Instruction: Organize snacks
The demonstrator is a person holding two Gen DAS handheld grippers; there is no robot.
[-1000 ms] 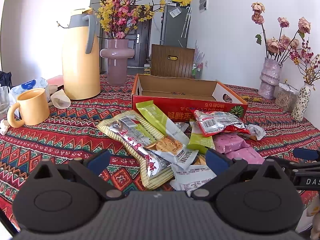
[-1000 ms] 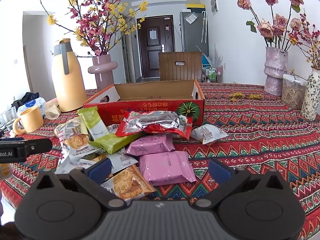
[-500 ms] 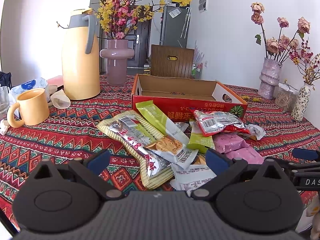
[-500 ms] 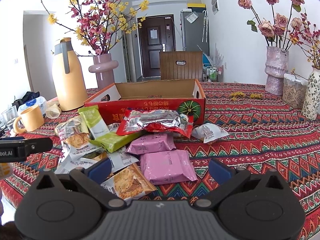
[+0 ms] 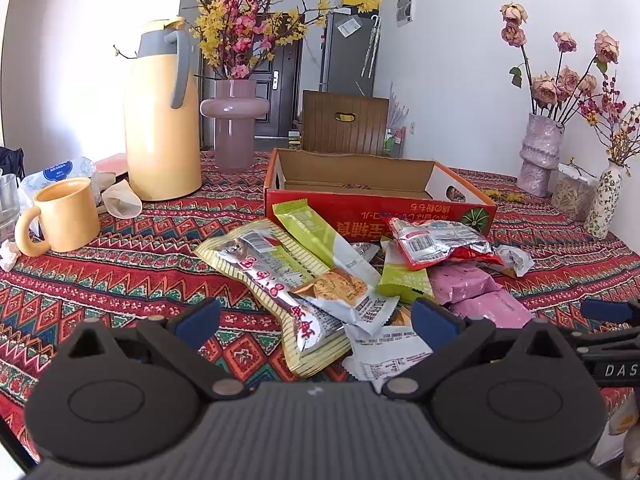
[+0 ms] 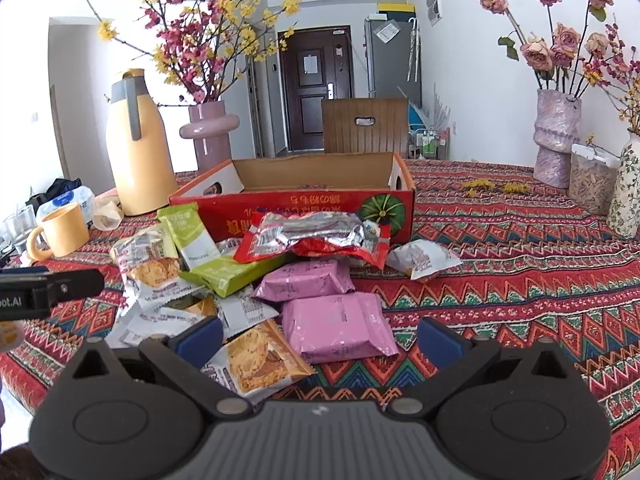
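Left wrist view, from the left: a yellow ceramic mug (image 5: 66,213) and a tall yellow thermos jug with grey handle (image 5: 162,112) stand on the red patterned tablecloth (image 5: 120,272). The snack pile lies mid-table, directly before the open red cardboard box (image 5: 376,196) (printing on its front reads upside down; not legible). Within the pile: a long cream striped packet with red characters (image 5: 280,280), a green-and-white wrapper (image 5: 316,232), a biscuit packet showing a cracker picture (image 5: 344,292), a red-and-silver foil packet bearing a barcode (image 5: 436,240), and two pink wrapped packs (image 5: 480,292). The left gripper (image 5: 316,316) hovers over the near edge of the pile, blue-tipped fingers spread wide, gripping nothing. "DAS" is readable on the other tool at far right.

Right wrist view: the right gripper (image 6: 320,336) is likewise spread and empty, above a cookie packet (image 6: 256,360) and the nearer pink pack. A small white-and-purple sachet (image 6: 424,260) lies apart, right of the pile. The box interior holds no snacks.
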